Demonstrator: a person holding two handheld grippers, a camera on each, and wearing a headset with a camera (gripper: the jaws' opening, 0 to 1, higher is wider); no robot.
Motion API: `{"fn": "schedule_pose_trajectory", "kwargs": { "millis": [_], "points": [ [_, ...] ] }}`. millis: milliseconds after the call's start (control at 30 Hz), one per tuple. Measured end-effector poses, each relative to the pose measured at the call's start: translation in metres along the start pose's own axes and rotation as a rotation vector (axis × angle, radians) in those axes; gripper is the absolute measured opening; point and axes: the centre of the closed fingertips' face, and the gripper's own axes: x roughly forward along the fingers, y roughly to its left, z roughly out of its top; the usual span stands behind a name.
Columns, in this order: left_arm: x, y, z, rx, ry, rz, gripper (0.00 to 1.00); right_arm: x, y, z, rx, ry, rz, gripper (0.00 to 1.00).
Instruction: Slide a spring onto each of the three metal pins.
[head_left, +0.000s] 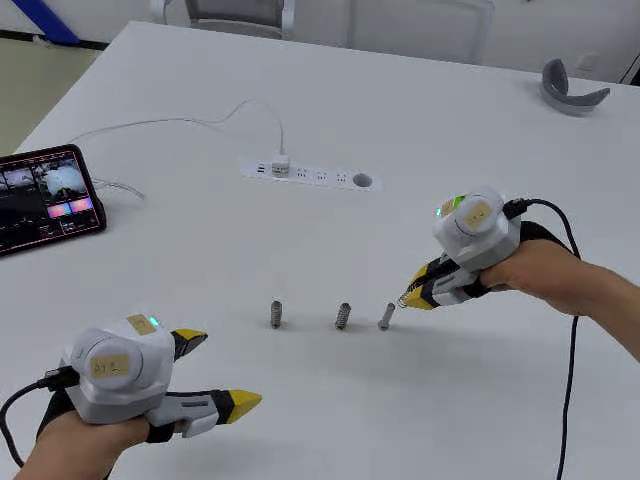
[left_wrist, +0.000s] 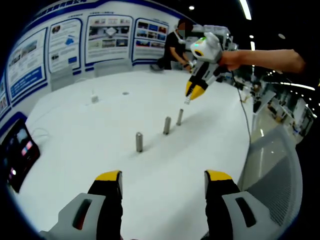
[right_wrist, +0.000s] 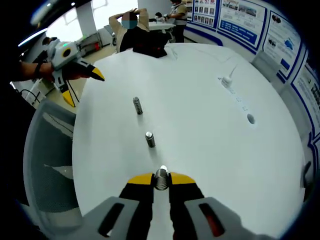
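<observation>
Our right tongs (right_wrist: 160, 176) are clenched on a spring (right_wrist: 160, 181). This is the one relation that matters now: the bare pin (head_left: 387, 316) stands on the counter (head_left: 330, 90) just below and left of the spring's free end in the head view. In the right gripper view its bright top shows just past the tips.

The pin is upright. The spring sticks out along the tongs, tilted down toward the pin and not yet plumb over it, and we cannot tell whether the two touch. We judge that the spring's axis must be brought in line with the pin before it will slide down.

Our left tongs (head_left: 222, 368) are released and hold nothing. They hover low at the near edge of the counter, well apart from the row, so the right hand is by far the nearer.

We count three pins in one row. The left pin (head_left: 276, 314) and the middle pin (head_left: 343, 316) both look ribbed, as if each already carries a spring, though the middle one is less clear. That makes three springs: two seated and one in our grip.
</observation>
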Motion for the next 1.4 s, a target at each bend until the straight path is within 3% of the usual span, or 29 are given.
{"fn": "schedule_pose_trajectory", "kwargs": {
  "millis": [433,1400],
  "points": [
    [0.002,0.000,0.004,-0.006,-0.004,-0.007,0.68,0.015,-0.005,0.001,-0.001,0.026,0.026,0.13],
    [0.000,0.002,-0.005,-0.014,0.014,-0.002,0.67,0.045,0.002,-0.008,-0.040,0.103,0.061,0.13]
  ]
}}
